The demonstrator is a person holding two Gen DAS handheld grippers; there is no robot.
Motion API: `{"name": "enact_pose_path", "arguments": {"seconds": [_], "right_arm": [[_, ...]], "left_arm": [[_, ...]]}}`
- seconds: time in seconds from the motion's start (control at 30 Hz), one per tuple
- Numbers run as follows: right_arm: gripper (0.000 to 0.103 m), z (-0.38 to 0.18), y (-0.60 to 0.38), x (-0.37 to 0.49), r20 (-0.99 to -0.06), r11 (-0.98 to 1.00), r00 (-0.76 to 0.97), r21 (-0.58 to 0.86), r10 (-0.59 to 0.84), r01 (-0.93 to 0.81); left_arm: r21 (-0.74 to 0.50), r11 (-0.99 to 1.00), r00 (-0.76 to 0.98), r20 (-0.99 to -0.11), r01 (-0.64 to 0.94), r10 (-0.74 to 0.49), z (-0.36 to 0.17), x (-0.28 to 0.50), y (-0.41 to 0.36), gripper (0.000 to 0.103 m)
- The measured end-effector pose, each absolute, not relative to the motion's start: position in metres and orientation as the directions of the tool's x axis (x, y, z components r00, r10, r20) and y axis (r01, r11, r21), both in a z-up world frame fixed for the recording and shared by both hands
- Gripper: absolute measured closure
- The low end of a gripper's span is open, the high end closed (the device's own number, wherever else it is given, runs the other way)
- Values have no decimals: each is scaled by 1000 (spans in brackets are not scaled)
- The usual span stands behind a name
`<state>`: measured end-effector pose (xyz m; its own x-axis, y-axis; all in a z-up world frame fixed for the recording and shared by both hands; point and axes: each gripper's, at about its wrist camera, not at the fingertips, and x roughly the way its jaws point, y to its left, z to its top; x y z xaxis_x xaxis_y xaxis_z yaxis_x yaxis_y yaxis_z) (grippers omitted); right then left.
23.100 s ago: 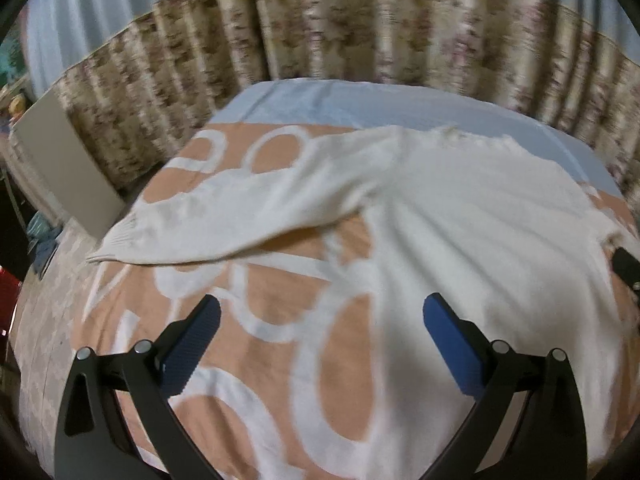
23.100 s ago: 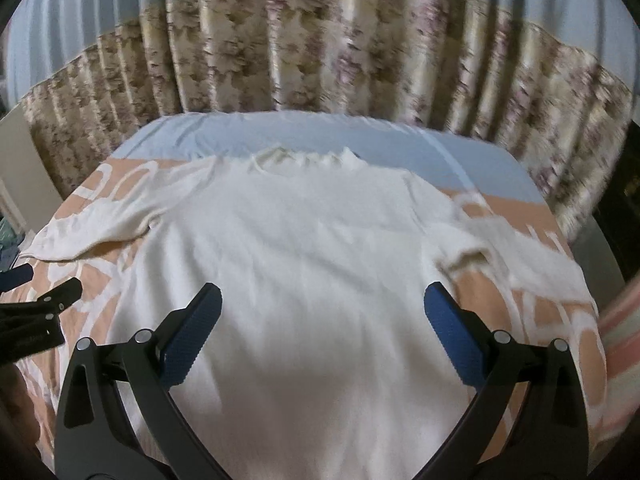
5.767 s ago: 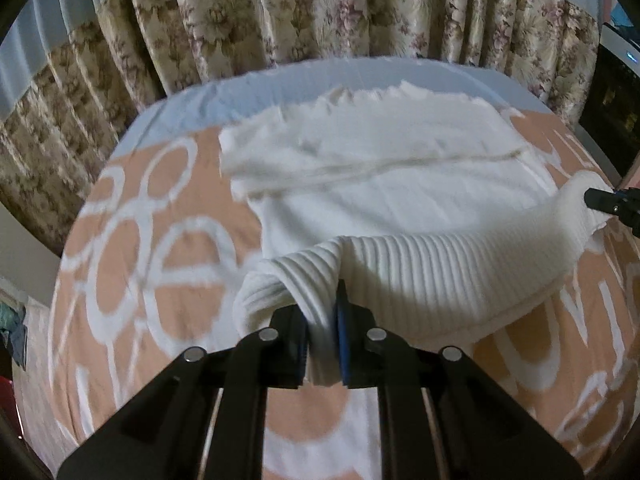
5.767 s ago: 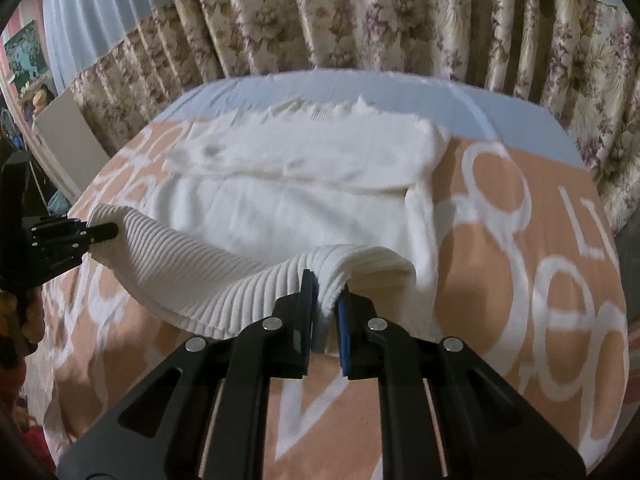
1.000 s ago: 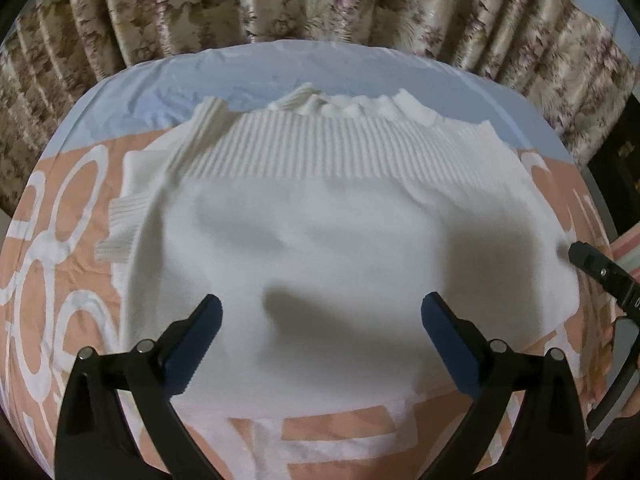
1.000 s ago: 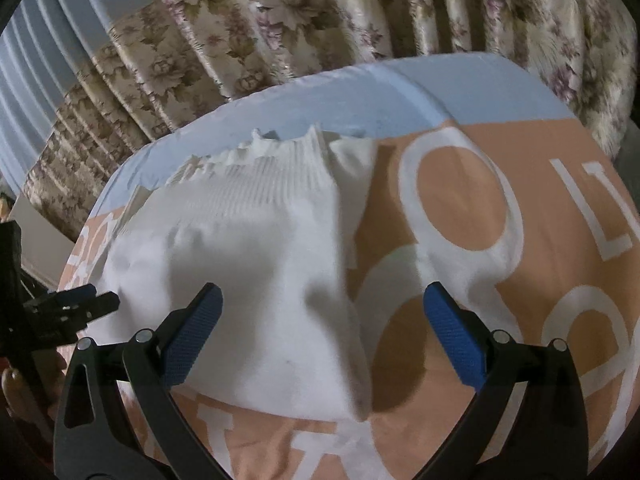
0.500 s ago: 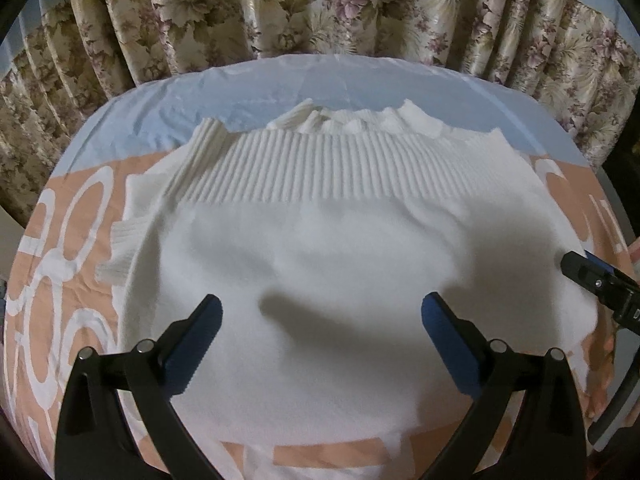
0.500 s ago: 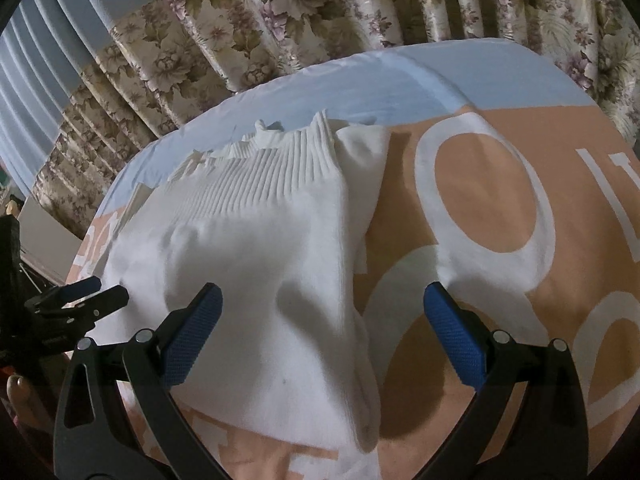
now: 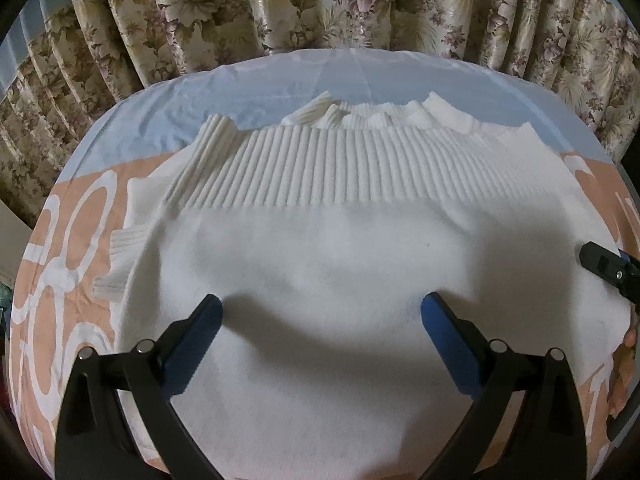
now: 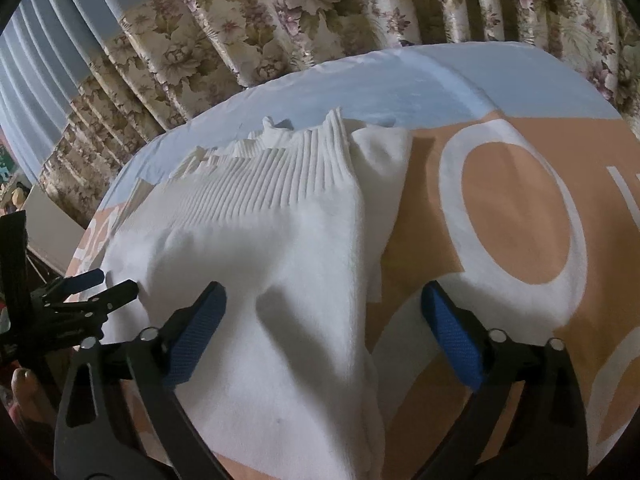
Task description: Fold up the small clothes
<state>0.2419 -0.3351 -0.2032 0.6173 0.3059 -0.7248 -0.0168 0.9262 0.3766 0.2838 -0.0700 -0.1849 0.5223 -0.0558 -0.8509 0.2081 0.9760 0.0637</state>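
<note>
White knit sweater (image 9: 360,264) lies folded on the orange-and-white patterned bedspread (image 10: 516,216), ribbed hem band (image 9: 320,172) on top at the far side from both tongs, the collar peeking out just beyond it toward the blue sheet (image 9: 320,76) and flowered curtain (image 9: 320,4).

Left gripper (image 9: 322,316) — jaws spread wide, nothing between the pads, hanging over the near middle of the garment with its shadow on the cloth. Released, then; probably parked there because the fold looks laid and the cloth needs no holding.

Right gripper (image 10: 324,312) — jaws wide but starting to close. The sweater's right-hand edge, a raised ridge of doubled cloth, runs up between them; the left pad sits over the knit, the right pad over bare bedspread. Pads not pressing on anything yet. My reading: it straddles that edge in order to pinch it, either to tidy the loose flap (image 10: 380,160) sticking out beyond the hem or to begin a sideways fold.

A cuff (image 9: 116,264) pokes out past the left tong's outer finger — not tucked in cleanly.

The other tong's tip shows at each view's edge, so the two flank the sweater.
</note>
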Motion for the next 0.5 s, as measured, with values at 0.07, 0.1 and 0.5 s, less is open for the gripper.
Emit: {"name": "enact_pose_path", "arguments": {"seconds": [0.07, 0.1, 0.5], "right_arm": [[15, -204, -334, 247, -724, 922, 610, 386, 322, -28], [16, -205, -333, 249, -725, 921, 605, 389, 329, -34], [26, -205, -328, 241, -728, 872, 522, 486, 444, -63]], "left_arm": [[68, 975, 525, -849, 212, -56, -185, 284, -71, 3], [70, 974, 527, -848, 215, -55, -185, 284, -72, 3], [75, 970, 524, -849, 231, -59, -186, 284, -72, 2]]}}
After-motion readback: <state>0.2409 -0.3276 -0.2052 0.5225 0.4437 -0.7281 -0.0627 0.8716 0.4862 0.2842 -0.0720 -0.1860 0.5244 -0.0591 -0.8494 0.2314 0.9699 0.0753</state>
